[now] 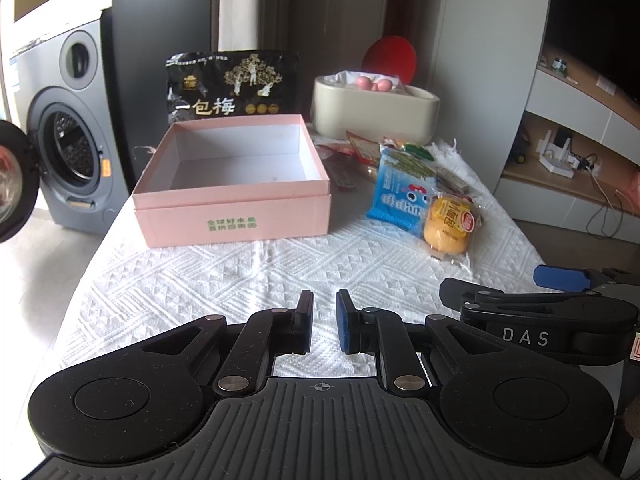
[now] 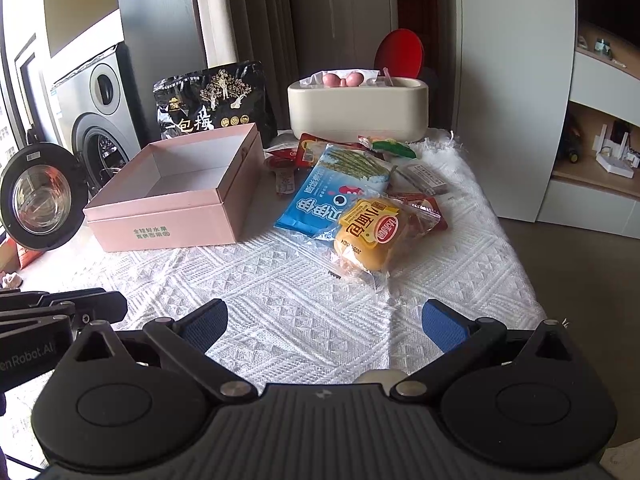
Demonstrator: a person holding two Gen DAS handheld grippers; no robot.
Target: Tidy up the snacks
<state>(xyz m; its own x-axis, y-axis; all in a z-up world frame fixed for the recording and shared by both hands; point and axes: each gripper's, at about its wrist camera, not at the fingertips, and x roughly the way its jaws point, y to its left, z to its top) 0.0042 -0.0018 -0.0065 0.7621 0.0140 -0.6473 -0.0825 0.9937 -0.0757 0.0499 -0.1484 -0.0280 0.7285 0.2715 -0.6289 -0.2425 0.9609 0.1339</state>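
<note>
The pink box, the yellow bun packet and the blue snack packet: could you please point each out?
pink box (image 1: 236, 220): left wrist view, front wall.
yellow bun packet (image 2: 370, 236): right wrist view, middle of the wrapper.
blue snack packet (image 2: 332, 192): right wrist view, printed face.

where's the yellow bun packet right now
In both wrist views the yellow bun packet lies on the white cloth, right of the pink box, overlapping the near end of the blue snack bag.
</note>
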